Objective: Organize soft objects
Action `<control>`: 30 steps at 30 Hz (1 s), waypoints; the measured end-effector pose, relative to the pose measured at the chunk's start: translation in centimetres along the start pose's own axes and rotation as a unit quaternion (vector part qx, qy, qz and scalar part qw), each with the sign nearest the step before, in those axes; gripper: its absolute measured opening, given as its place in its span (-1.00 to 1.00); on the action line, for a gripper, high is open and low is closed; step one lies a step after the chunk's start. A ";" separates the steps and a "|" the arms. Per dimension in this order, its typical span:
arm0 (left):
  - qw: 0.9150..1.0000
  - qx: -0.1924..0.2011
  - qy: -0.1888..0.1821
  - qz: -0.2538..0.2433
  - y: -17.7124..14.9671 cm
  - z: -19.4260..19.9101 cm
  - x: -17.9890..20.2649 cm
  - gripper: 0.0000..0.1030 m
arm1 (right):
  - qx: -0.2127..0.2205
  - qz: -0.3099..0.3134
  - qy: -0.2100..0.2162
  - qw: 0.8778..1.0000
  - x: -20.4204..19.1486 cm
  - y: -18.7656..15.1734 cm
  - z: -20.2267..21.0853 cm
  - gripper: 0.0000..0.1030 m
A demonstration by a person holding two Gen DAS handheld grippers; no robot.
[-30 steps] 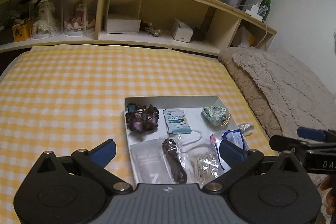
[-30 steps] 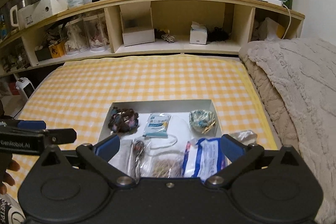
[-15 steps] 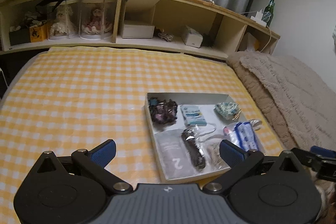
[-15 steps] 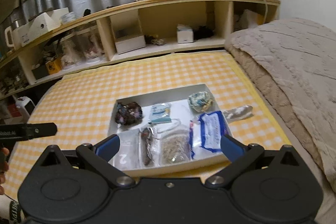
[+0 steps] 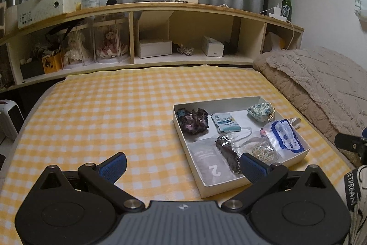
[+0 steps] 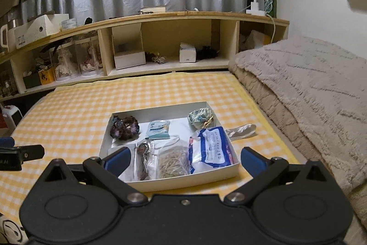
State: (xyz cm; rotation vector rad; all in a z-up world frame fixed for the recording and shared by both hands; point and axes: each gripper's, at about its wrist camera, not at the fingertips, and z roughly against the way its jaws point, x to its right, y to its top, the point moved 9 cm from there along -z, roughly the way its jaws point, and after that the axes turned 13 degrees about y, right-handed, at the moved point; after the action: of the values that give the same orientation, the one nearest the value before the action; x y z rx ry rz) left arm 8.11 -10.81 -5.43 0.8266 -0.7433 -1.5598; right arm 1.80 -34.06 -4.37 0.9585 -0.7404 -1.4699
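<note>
Jaws on your left gripper (image 5: 183, 167) and right gripper (image 6: 184, 159) stand spread and empty, pulled back farther from the white tray (image 6: 195, 180) than a second ago. It sits on the yellow checked sheet (image 5: 103, 111), holding a dark scrunchie (image 6: 125, 126), floral scrunchie (image 6: 199, 118) and bagged items.

Shallow white box (image 6: 190, 183) on the checked bedspread holds a dark scrunchie (image 6: 124, 127), floral scrunchie (image 6: 199, 117) and bagged items

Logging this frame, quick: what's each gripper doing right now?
Left gripper: open, holding nothing, short of the white tray.
Right gripper: open, holding nothing.
</note>
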 end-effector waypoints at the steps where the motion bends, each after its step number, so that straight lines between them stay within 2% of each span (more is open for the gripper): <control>1: 1.000 0.002 0.000 -0.001 -0.1 0.0 0.0 1.00 | 0.000 0.006 0.000 1.000 -0.2 -0.1 0.0 1.00; 7: 1.000 0.015 0.010 -0.002 -0.4 0.1 -0.3 1.00 | 0.000 0.032 -0.006 0.999 -1.0 -0.7 -0.1 1.00; 30: 0.999 0.030 0.013 -0.006 -0.9 0.8 -0.7 1.00 | 0.006 0.030 -0.012 0.999 -1.1 -0.8 0.0 1.00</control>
State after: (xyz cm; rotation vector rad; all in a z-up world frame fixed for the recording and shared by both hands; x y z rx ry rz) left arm 7.00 -9.94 -5.66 0.8958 -0.7714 -1.5420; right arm 1.44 -32.86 -4.88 0.9222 -0.7893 -1.4275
